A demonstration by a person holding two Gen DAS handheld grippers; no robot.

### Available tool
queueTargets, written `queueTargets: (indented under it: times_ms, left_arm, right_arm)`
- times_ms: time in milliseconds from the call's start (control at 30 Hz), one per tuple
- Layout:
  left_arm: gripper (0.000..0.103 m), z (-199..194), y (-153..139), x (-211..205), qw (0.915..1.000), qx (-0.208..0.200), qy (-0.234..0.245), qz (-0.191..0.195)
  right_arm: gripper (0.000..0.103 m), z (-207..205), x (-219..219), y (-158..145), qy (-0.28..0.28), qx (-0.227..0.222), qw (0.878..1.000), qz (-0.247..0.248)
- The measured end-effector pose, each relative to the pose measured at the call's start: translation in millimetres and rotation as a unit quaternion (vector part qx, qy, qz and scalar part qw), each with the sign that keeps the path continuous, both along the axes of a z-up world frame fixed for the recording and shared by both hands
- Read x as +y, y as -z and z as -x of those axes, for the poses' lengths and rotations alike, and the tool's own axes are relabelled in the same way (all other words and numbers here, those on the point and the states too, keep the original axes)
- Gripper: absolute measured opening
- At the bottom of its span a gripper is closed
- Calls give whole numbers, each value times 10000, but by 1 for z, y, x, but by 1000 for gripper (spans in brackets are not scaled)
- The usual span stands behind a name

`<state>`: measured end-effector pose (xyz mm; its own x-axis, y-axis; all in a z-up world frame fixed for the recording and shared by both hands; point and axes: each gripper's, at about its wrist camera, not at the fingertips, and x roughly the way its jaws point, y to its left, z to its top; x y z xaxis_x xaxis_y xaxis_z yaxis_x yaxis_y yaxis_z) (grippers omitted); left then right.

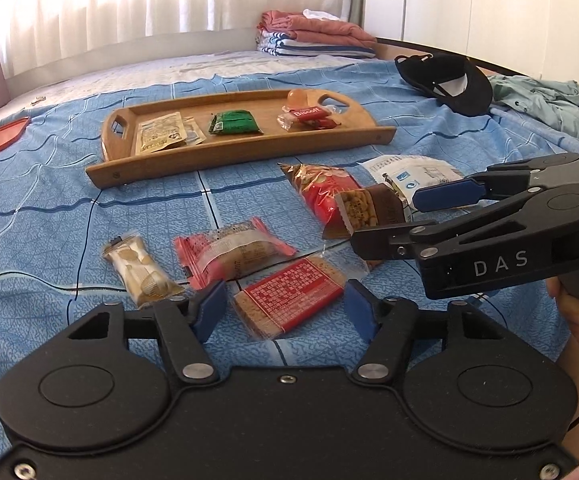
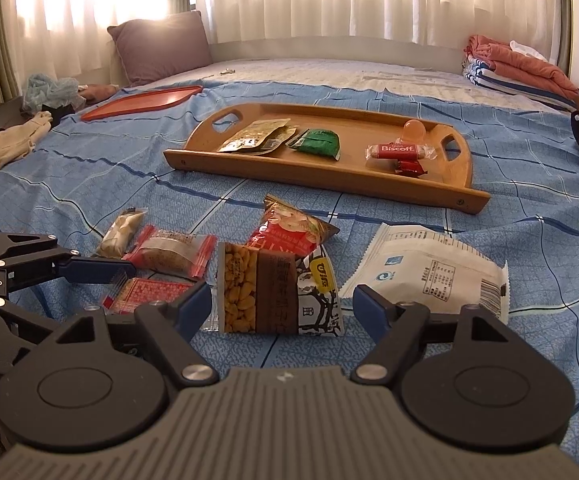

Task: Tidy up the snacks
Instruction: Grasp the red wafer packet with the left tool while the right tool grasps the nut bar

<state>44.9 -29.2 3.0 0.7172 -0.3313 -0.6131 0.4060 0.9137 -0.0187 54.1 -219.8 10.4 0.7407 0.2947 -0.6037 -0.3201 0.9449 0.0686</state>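
A flat biscuit pack with a red label [image 1: 289,300] lies on the blue bedsheet between the blue pads of my left gripper [image 1: 285,308]; the pads stand close on either side without pressing it. My right gripper [image 2: 281,304] is open around a brown peanut pack [image 2: 265,288] that leans on a red snack bag [image 2: 285,228]. A white pouch [image 2: 425,272], a pink-wrapped cake [image 1: 233,252] and a clear-wrapped nut bar [image 1: 141,272] lie nearby. The wooden tray [image 1: 241,156] beyond holds beige pouches, a green pack, a Biscoff biscuit and an orange jelly cup.
A red lid [image 2: 141,102] lies far left on the bed. A black cap [image 1: 449,80] and a teal garment [image 1: 545,100] sit at the right edge. Folded towels [image 1: 313,36], a pillow [image 2: 161,46] and loose cloths [image 2: 5,144] ring the bed.
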Motion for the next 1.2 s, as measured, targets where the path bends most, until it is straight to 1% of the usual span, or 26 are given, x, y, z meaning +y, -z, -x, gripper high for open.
queueTargets:
  times_ms: [200, 400, 567, 700, 767, 1067, 1200]
  left_arm:
    - [58, 2, 1, 0, 10000, -47, 45, -38]
    - [54, 5, -1, 2, 10000, 18, 28, -8]
    - [49, 15, -4, 3, 9998, 26, 204, -64]
    - [49, 17, -6, 1, 9994, -81, 300, -146]
    - [50, 14, -5, 0, 9993, -86, 321, -166]
    - [61, 0, -2, -8, 9986, -111, 462, -217]
    - [65, -1, -1, -15, 9974, -317, 531, -373]
  right_arm:
    - [85, -4, 1, 2, -3, 21, 10000, -53]
    - [85, -7, 4, 3, 11, 31, 10000, -78]
    - [85, -9, 3, 3, 49, 13, 9999, -127]
    - [85, -8, 2, 2, 78, -15, 9998, -187]
    - [85, -8, 3, 2, 85, -25, 9998, -185]
    - [82, -5, -4, 2, 155, 24, 9997, -171]
    - [80, -5, -7, 3, 193, 46, 9996, -185]
